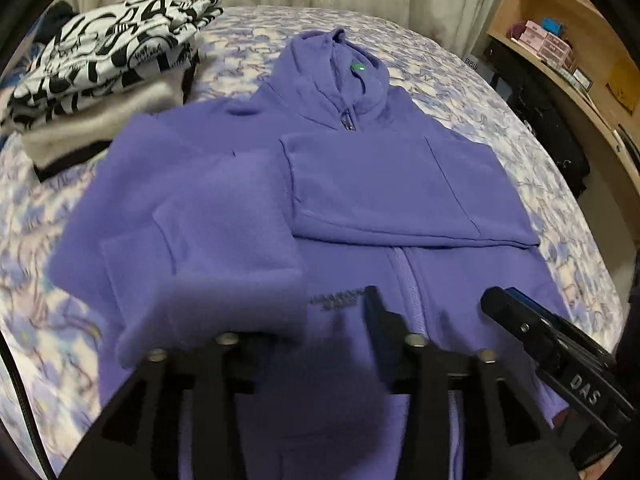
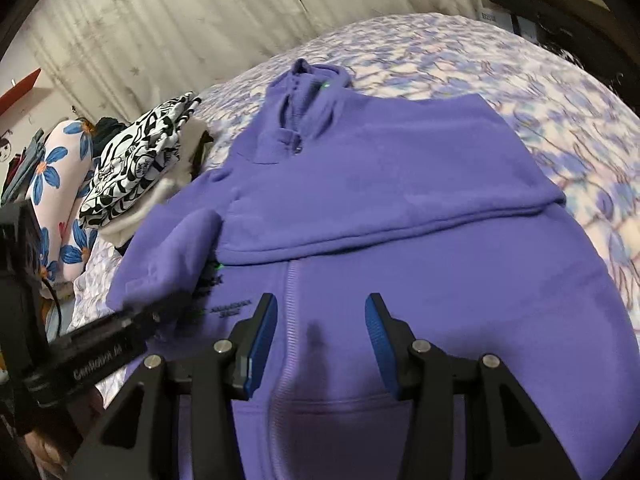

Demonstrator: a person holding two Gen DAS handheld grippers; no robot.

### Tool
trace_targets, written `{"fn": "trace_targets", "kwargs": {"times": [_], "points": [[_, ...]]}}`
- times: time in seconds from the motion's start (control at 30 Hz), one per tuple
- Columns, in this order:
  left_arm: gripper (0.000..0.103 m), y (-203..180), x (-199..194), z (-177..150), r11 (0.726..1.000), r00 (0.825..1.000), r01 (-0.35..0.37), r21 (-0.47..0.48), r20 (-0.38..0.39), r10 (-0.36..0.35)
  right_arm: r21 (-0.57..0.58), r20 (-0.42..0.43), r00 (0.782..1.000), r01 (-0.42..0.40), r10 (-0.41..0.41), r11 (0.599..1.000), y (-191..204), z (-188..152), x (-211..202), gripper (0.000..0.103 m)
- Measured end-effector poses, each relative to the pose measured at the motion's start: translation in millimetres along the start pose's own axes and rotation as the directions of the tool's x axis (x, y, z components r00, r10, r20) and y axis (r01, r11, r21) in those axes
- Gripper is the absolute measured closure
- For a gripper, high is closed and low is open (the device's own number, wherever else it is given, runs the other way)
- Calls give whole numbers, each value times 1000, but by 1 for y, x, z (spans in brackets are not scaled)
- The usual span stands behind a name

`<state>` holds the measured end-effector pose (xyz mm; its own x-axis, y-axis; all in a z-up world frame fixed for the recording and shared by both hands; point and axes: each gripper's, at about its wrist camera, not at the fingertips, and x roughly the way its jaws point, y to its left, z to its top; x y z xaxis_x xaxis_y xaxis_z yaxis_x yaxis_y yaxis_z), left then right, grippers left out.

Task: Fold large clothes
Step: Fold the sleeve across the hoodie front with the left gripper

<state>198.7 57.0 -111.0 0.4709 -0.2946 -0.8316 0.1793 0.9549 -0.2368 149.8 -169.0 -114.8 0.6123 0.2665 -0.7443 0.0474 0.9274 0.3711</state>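
Note:
A purple zip hoodie (image 1: 400, 184) lies front up on the bed, hood at the far end. Its right sleeve is folded across the chest. The left sleeve (image 1: 208, 256) hangs lifted and blurred over the left side. My left gripper (image 1: 320, 320) stands over the hem; the sleeve cuff covers its left finger, and only the right finger (image 1: 376, 312) shows. In the right wrist view the hoodie (image 2: 400, 184) fills the middle. My right gripper (image 2: 320, 320) is open and empty above the zip. The left gripper (image 2: 160, 312) shows there at the sleeve cuff (image 2: 176, 256).
A stack of folded clothes with a black-and-white print on top (image 1: 104, 64) sits at the bed's far left. A floral pillow (image 2: 60, 184) lies beside it. Wooden shelves with boxes (image 1: 560, 48) stand to the right. A curtain (image 2: 160, 20) hangs behind the floral bedsheet (image 1: 480, 80).

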Motion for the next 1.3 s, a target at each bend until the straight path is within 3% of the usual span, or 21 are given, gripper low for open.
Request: {"fn": "trace_targets", "kwargs": {"times": [0.07, 0.13, 0.27, 0.37, 0.43, 0.5, 0.53, 0.73, 0.93, 1.03, 1.1, 1.2, 1.3], "points": [[35, -1, -9, -6, 1000, 1000, 24, -8, 15, -23, 3, -3, 1000, -20, 20, 1000, -3, 0, 0, 57], [31, 3, -23, -10, 999, 999, 43, -10, 29, -43, 3, -2, 999, -50, 50, 999, 0, -1, -1, 57], [31, 9, -53, -12, 999, 997, 39, -26, 67, -38, -28, -8, 995, -100, 100, 995, 14, -2, -1, 57], [29, 19, -76, -18, 999, 994, -2, -52, 110, 7, -69, -21, 990, -139, 138, 988, 31, -4, -2, 57], [28, 28, -90, -25, 997, 991, -10, -74, 130, 20, -104, -31, 987, -158, 156, 982, 43, -6, -2, 51], [28, 40, -101, -33, 994, 990, -16, -105, 139, 31, -157, -38, 985, -173, 169, 972, 61, -9, -3, 39], [28, 43, -104, -36, 993, 990, -18, -114, 139, 34, -183, -41, 985, -175, 170, 967, 68, -10, -3, 38], [28, 76, -118, -62, 983, 983, -107, -150, 135, 127, -355, -87, 981, -194, 174, 914, 123, -22, 4, 38], [28, 113, -121, -79, 969, 986, -97, -226, 115, 125, -478, -161, 976, -207, 147, 854, 162, -39, 28, 38], [28, 131, -121, -88, 961, 986, -101, -257, 100, 131, -585, -167, 982, -175, 94, 792, 183, -51, 42, 38], [28, 141, -121, -92, 957, 987, -99, -273, 95, 129, -701, -138, 990, -117, 27, 703, 198, -61, 50, 38], [28, 155, -120, -98, 951, 988, -95, -295, 87, 126, -849, -62, 995, -8, -84, 529, 215, -82, 64, 38], [28, 163, -119, -103, 947, 988, -101, -305, 84, 132, -898, -3, 991, 57, -135, 437, 223, -90, 72, 38]]}}
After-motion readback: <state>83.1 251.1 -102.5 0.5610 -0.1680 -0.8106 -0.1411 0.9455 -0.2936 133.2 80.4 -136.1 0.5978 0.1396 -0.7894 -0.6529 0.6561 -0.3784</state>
